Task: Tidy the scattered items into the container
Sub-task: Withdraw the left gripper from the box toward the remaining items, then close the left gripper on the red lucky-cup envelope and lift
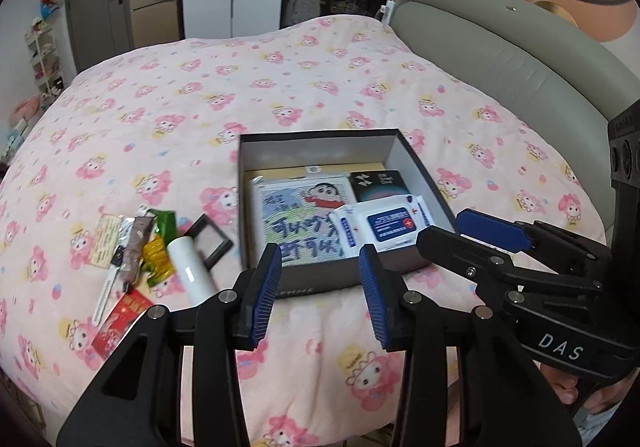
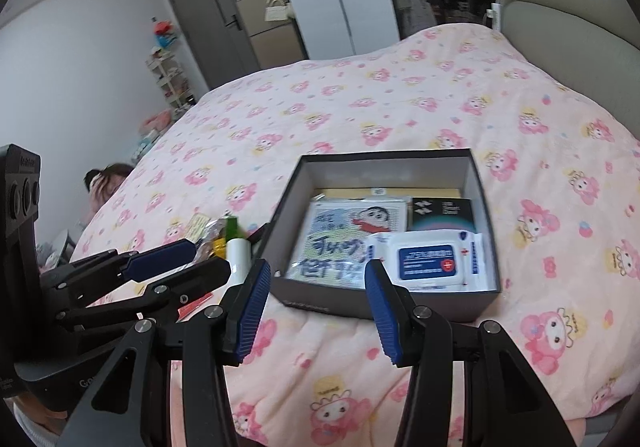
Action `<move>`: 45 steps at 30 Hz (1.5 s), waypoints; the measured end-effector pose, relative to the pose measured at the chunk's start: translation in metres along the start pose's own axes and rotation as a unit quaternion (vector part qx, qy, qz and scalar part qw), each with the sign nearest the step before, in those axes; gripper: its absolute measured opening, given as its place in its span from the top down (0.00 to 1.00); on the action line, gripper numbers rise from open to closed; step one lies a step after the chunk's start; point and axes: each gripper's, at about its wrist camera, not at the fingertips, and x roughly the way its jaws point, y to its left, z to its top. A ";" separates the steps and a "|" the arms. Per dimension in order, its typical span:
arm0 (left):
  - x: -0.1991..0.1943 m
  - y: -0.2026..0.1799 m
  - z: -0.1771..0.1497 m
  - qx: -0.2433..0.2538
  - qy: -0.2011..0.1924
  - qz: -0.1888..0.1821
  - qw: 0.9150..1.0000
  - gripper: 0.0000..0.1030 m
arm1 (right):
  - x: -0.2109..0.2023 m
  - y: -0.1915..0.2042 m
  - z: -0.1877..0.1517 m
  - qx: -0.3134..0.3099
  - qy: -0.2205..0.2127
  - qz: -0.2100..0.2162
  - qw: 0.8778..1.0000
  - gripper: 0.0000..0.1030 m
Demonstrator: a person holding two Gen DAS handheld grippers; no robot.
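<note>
1. Left wrist view: the left gripper (image 1: 318,291) is hovering above the pink cartoon-print bedspread (image 1: 240,87), its blue-padded jaws standing wide apart and gripping nothing, just short of the near wall of the dark open box (image 1: 304,285).
2. The box is sitting near the bed's near edge and is already holding a cartoon-printed pouch (image 1: 298,217), a white wipes pack with a blue label (image 1: 384,225) and a small black packet (image 1: 378,185) at its far right corner.
3. Scattered items are lying in a loose pile on the bedspread just left of the box — a white tube (image 1: 192,267), a dark flat compact (image 1: 210,241), green and yellow sachets (image 1: 160,247), a red packet (image 1: 120,321) and a beige card (image 1: 105,241).
4. The right gripper (image 1: 440,233) is reaching in from the right, over the box's near right corner.
5. Right wrist view: the right gripper (image 2: 318,305) is likewise spread wide and carrying nothing — it is hanging before the box (image 2: 384,301), with the wipes pack (image 2: 430,261) lying just beyond its fingers.
6. A grey padded headboard (image 1: 500,59) is running along the bed's right edge.
</note>
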 end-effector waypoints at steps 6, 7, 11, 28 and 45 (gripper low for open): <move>-0.012 0.032 -0.017 -0.026 0.000 0.016 1.000 0.61 | 0.013 0.031 -0.005 -0.029 0.016 0.021 0.999 0.56; -0.015 0.039 -0.020 -0.032 0.000 0.021 0.999 0.61 | 0.016 0.037 -0.006 -0.034 0.020 0.027 0.999 0.56; -0.024 0.069 -0.034 -0.059 -0.002 0.038 0.998 0.61 | 0.030 0.065 -0.010 -0.059 0.035 0.046 0.997 0.56; 0.005 0.237 -0.146 -0.268 0.055 0.108 0.956 0.55 | 0.184 0.189 -0.046 -0.205 0.149 0.073 0.965 0.56; 0.074 0.318 -0.198 -0.400 0.070 0.062 0.912 0.62 | 0.331 0.214 -0.072 -0.192 0.242 0.056 0.950 0.56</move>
